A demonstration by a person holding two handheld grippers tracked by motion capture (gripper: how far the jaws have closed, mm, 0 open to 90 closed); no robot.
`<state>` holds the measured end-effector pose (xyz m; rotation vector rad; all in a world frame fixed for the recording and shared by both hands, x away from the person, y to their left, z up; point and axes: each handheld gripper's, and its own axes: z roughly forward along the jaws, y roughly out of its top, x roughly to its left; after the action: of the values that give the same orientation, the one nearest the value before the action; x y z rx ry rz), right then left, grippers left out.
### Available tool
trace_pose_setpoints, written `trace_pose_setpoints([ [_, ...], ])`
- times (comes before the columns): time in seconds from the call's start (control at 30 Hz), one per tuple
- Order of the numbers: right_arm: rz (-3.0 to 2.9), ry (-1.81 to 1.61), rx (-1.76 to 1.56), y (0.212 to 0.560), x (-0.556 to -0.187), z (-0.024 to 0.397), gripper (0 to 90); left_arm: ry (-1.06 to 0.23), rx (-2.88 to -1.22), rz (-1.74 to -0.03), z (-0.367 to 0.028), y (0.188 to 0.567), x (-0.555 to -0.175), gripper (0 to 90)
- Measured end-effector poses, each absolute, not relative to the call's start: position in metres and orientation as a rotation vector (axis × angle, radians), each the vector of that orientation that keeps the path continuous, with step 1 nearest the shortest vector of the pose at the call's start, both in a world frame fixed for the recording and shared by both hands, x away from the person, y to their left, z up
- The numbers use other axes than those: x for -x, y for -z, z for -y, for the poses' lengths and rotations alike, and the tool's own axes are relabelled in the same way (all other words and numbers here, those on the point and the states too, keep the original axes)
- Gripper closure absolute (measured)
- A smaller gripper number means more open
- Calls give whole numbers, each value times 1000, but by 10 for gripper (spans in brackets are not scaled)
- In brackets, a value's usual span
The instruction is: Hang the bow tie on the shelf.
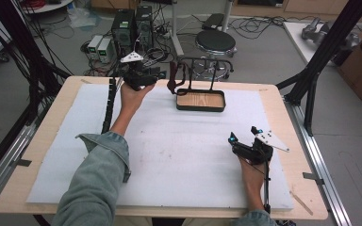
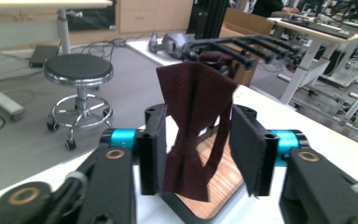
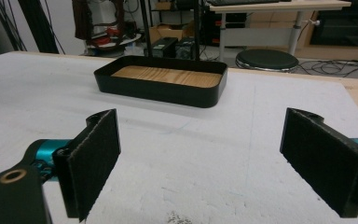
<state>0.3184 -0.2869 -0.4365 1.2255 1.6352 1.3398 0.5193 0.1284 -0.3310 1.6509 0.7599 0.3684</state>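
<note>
Burgundy bow tie (image 2: 193, 133) hangs on the rack's left prong (image 2: 200, 51); left gripper (image 2: 200, 158) has let go, so back straight off. Right gripper (image 3: 214, 163) sits open.

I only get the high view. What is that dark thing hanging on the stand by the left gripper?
Observer: A dark red bow tie, hanging from a bar of the stand; the left gripper view shows it close up.
Operator: Are the jaws of the left gripper clamped on it?
Observer: No. It hangs between them, and one pad stands clear of the cloth.
Operator: And the right gripper?
Observer: Its own view shows the jaws wide apart over the white mat, with nothing between them.
</note>
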Motion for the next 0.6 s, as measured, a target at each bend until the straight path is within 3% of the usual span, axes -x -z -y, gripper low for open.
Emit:
trace_pose_setpoints([
  [0.6, -1633, -1332, -1228, 437, -318, 287, 113, -498, -1593, -642, -210, 298, -440, 325],
])
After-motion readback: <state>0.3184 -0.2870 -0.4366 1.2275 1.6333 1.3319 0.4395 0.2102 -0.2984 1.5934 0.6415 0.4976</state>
